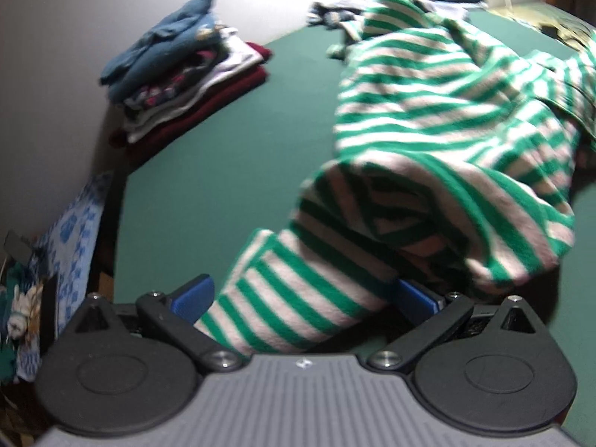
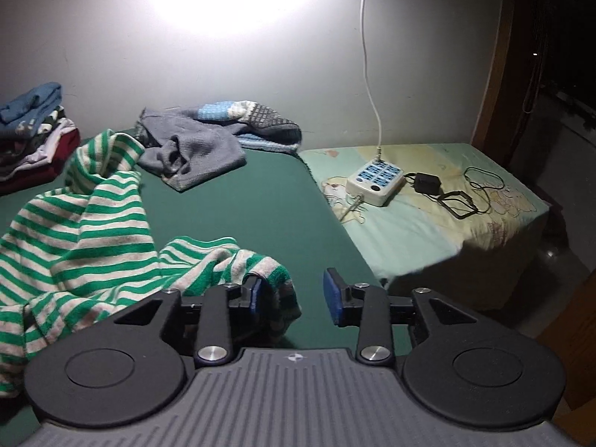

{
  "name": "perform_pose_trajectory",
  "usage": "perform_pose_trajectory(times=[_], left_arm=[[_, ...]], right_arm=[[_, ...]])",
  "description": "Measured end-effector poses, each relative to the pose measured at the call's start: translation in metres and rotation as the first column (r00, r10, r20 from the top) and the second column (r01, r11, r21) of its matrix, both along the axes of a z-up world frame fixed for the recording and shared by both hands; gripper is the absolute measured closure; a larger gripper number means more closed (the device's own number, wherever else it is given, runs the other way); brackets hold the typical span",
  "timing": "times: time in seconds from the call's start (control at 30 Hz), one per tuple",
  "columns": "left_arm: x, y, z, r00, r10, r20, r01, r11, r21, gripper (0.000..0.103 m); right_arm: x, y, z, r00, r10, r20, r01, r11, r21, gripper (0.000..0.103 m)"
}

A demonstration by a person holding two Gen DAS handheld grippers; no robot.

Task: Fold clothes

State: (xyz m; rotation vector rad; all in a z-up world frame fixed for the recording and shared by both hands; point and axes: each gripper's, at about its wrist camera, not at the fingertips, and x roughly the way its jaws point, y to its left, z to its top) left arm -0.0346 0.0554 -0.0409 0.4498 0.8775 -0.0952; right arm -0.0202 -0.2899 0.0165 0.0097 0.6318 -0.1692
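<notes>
A green-and-white striped garment (image 1: 447, 111) lies crumpled on the green surface (image 1: 223, 149). One rolled part of it, like a sleeve, runs between the wide-apart blue pads of my left gripper (image 1: 305, 294); the jaws stand open around it. In the right wrist view the same striped garment (image 2: 74, 231) spreads to the left. Its hem drapes over the left pad (image 2: 255, 294) of my right gripper (image 2: 294, 296). That gripper is open, and its right pad (image 2: 333, 298) hangs free over the green surface (image 2: 242, 205).
A stack of folded clothes (image 2: 33, 138) sits at the far left by the wall. A grey and blue knit (image 2: 193, 149) lies crumpled at the back. On the pale sheet (image 2: 428, 231) to the right are a power strip (image 2: 375, 180), an adapter (image 2: 426, 182) and cables.
</notes>
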Motion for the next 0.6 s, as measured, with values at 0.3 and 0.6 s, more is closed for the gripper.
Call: perform_pose_trajectory(times=[0.3, 0.6], left_arm=[[-0.03, -0.04, 0.002, 0.982, -0.19, -0.025, 0.188, 0.98, -0.061, 0.001], [-0.01, -0.045, 0.003, 0.999, -0.035, 0.024, 0.039, 0.978, -0.204, 0.014]], right_arm=[[-0.019, 0.044, -0.011, 0.886, 0.441, -0.144, -0.426, 0.896, 0.127, 0.038], [0.003, 0.067, -0.055, 0.901, 0.413, -0.129, -0.394, 0.906, 0.154, 0.048]])
